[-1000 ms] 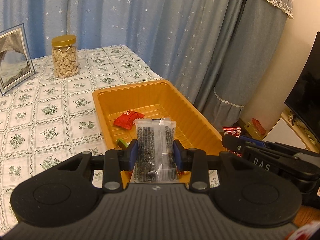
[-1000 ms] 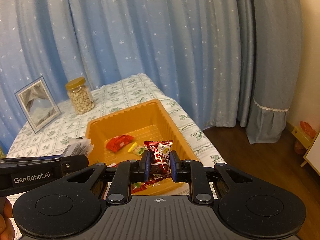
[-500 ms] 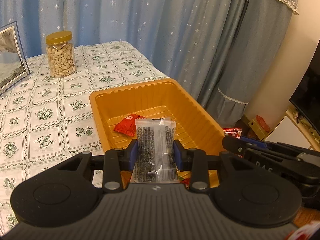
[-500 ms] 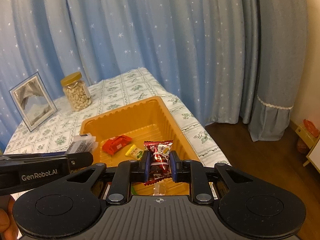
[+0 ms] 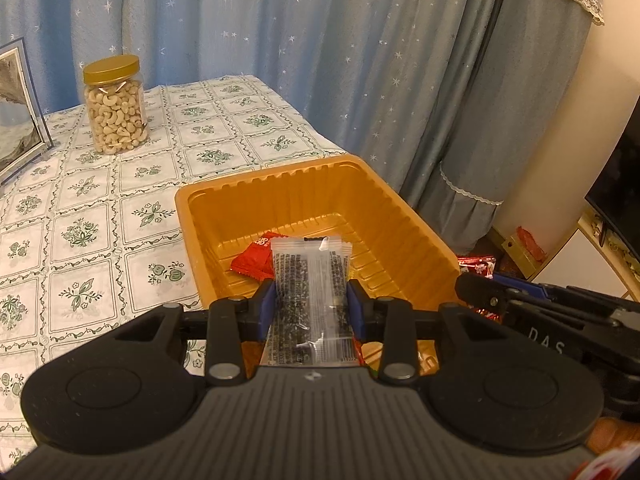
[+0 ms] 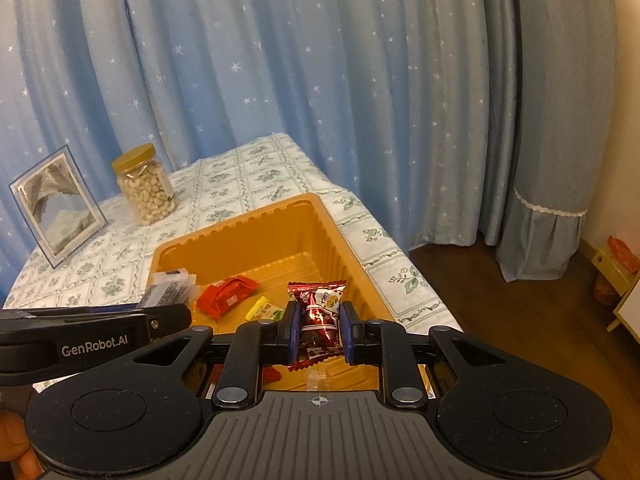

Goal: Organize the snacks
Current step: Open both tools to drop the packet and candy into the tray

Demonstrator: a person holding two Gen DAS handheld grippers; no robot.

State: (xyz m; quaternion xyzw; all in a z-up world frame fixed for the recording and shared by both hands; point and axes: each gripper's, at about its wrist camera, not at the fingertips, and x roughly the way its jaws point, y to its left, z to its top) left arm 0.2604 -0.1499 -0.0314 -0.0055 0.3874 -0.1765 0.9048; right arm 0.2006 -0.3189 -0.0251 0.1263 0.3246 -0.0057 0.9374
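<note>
An orange tray stands on the tablecloth near its right edge. My left gripper is shut on a clear packet of dark snack, held over the tray's near end. My right gripper is shut on a dark red wrapped candy, also over the tray's near end. On the tray floor lie a red packet and a small yellow candy. In the right wrist view the left gripper's clear packet shows at the tray's left side.
A gold-lidded jar of cashews and a framed picture stand at the back of the table. Blue star curtains hang behind. To the right are wooden floor, a low cabinet and a dark screen.
Both grippers have moved forward and a little down over the tray, still holding their snacks. The tray fills more of both views.
</note>
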